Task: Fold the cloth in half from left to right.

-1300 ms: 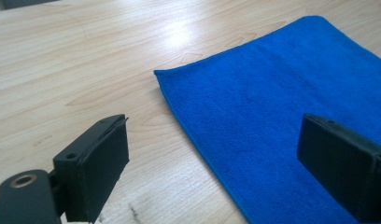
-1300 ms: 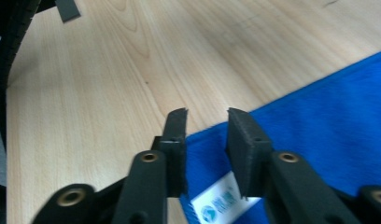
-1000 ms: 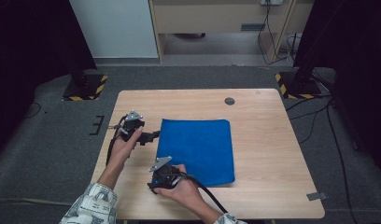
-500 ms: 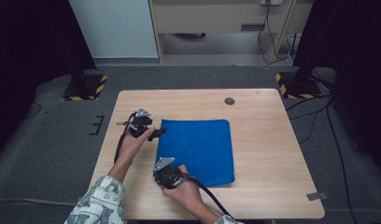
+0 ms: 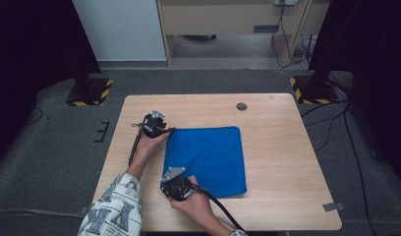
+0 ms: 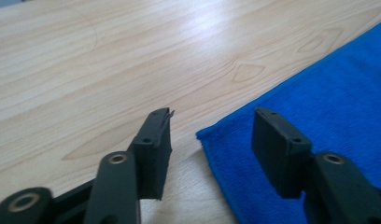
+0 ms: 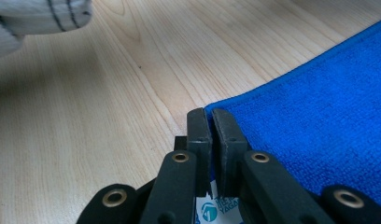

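A blue cloth [image 5: 207, 160] lies flat at the middle of the bench [image 5: 287, 162], its near-left and far-left corners each met by a gripper, which looks like the start of a fold or lift by one edge.

The right gripper [image 5: 175, 183], at about 7 o'clock of the cloth, has its jaws pressed together on the near-left corner [image 7: 212, 112]; in the right gripper view the blue hem runs into the pinch, so that corner is clamped and anchored.

The left gripper [image 5: 161, 130], at about 10 o'clock, has been closing its jaws, but they stand apart, one over bare wood, the other over the cloth, with the far-left corner [image 6: 202, 136] between them and not yet pinched. It sits low so the jaws can catch the thin edge.

A dark round disc [image 5: 242, 106] lies at 12 o'clock, well apart from the cloth.
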